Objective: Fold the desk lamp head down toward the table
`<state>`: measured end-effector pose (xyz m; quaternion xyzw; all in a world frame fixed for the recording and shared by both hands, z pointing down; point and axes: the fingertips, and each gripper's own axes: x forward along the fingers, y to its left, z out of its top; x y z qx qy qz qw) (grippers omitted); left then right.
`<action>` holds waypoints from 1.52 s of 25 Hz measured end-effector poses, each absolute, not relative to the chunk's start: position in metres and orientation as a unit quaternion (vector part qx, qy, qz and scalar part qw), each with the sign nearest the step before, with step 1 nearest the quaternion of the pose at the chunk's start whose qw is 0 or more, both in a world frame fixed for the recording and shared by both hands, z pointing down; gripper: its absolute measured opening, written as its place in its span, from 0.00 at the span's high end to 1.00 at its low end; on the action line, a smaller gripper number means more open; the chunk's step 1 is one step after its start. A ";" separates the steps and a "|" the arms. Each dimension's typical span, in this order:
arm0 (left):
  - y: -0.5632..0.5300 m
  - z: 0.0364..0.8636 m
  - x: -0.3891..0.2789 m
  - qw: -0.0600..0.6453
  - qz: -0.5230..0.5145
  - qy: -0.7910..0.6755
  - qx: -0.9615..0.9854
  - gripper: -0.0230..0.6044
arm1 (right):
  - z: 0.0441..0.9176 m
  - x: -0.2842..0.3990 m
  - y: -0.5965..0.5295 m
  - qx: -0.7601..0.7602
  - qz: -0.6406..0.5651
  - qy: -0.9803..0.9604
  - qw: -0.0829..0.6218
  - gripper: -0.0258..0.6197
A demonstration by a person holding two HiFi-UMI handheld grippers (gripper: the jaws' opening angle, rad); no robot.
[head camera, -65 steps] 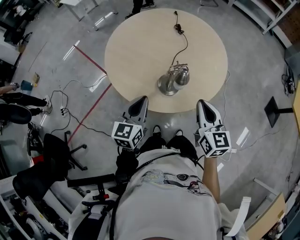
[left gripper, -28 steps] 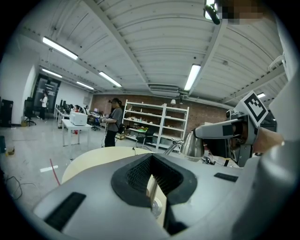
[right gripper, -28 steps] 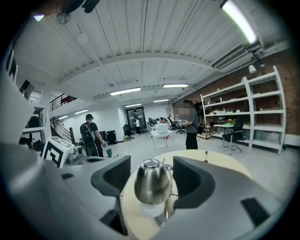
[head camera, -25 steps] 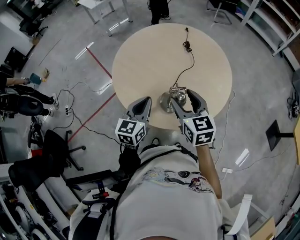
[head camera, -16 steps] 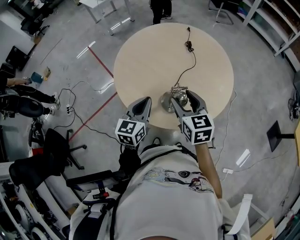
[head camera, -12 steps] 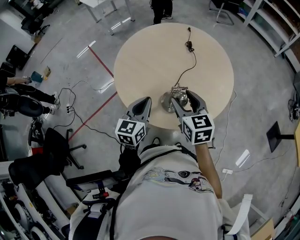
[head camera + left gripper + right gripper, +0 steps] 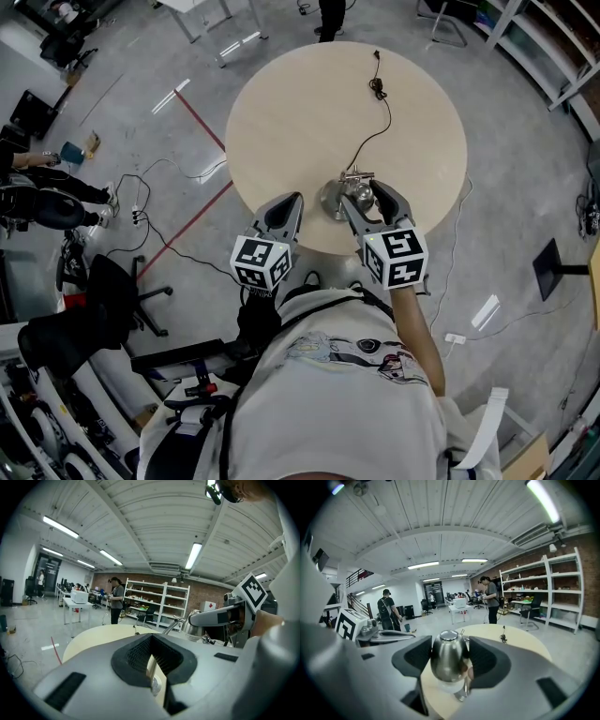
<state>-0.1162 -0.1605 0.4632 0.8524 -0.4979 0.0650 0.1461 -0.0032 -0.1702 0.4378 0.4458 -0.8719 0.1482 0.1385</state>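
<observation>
A silver desk lamp stands near the front edge of the round beige table (image 7: 300, 103), its round base (image 7: 330, 201) on the top. Its shiny bell-shaped head (image 7: 364, 193) (image 7: 449, 656) sits between the jaws of my right gripper (image 7: 362, 200) (image 7: 450, 662). The dark pads (image 7: 417, 657) press against both of its sides. My left gripper (image 7: 284, 208) (image 7: 151, 641) hovers over the table's front edge, left of the lamp, shut and holding nothing. In the left gripper view the lamp head (image 7: 193, 623) shows to the right.
The lamp's black cord (image 7: 373, 112) runs across the table to a plug near the far edge. Office chairs and cables (image 7: 141, 216) lie on the floor at left. People stand by desks and shelves (image 7: 562, 597) in the background.
My right gripper has come up from beside the body to the lamp head and closed round it. In the last half second it has barely moved. The left gripper has stayed put.
</observation>
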 end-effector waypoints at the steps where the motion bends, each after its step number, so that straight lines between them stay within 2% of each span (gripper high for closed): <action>1: -0.160 0.465 -0.115 0.147 0.066 -0.497 0.853 0.96 | 0.439 -0.003 -0.169 0.446 0.147 -0.872 0.139 0.56; 13: -0.159 0.470 -0.113 0.152 0.069 -0.495 0.853 0.96 | 0.451 -0.002 -0.153 0.439 0.136 -0.873 0.162 0.56; 38: -0.159 0.477 -0.110 0.159 0.076 -0.487 0.855 0.96 | 0.507 0.001 -0.110 0.432 0.097 -0.859 0.259 0.57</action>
